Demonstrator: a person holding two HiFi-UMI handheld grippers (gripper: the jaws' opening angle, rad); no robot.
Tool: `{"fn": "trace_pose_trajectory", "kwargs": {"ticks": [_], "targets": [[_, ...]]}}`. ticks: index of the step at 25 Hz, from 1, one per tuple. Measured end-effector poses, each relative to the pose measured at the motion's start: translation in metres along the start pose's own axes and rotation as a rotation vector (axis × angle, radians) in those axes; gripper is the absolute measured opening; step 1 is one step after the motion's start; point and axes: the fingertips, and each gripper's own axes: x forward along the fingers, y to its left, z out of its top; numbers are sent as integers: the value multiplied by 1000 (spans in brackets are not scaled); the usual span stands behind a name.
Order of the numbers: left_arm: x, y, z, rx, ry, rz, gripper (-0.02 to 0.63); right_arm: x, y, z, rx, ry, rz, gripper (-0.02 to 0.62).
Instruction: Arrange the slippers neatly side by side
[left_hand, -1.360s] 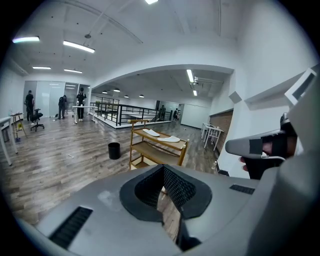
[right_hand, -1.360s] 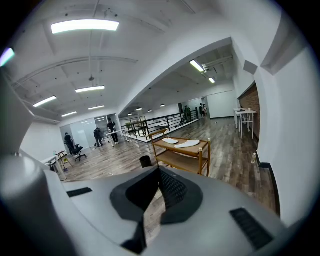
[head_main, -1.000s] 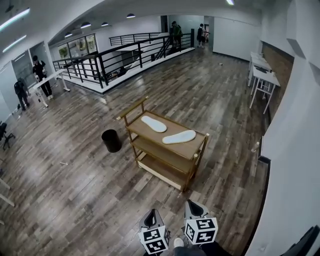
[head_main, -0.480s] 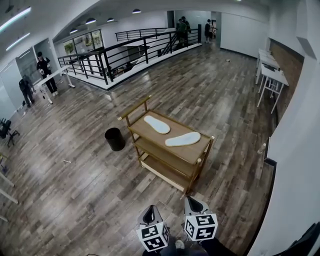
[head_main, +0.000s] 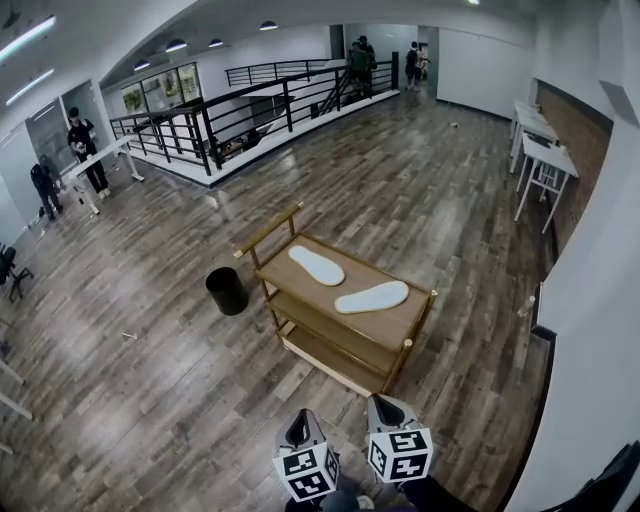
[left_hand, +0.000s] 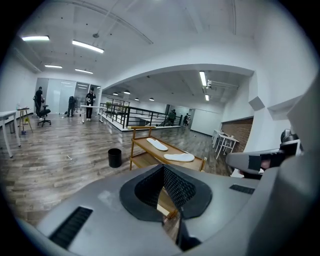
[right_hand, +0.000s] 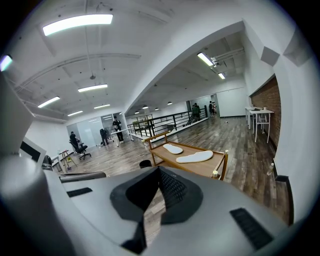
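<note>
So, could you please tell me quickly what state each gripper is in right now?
Left gripper: closed, holding nothing.
Right gripper: closed, holding nothing.

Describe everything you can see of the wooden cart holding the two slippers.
The cart looks like light brown wood: a long rectangular frame with three levels, a top deck and two shelves below. A raised bar handle crosses its far left end. It stands upright on the plank floor, angled across the head view. On top lie the far slipper and the near slipper, both white, flat, apart and unaligned. A black bin stands beside it, not touching.
</note>
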Motion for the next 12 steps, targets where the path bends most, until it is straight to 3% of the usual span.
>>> {"fn": "trace_pose_trajectory", "kwargs": {"ticks": [12], "targets": [[74, 64, 44, -13, -7, 4, 0, 100, 36, 32, -48, 18, 7, -2]]}}
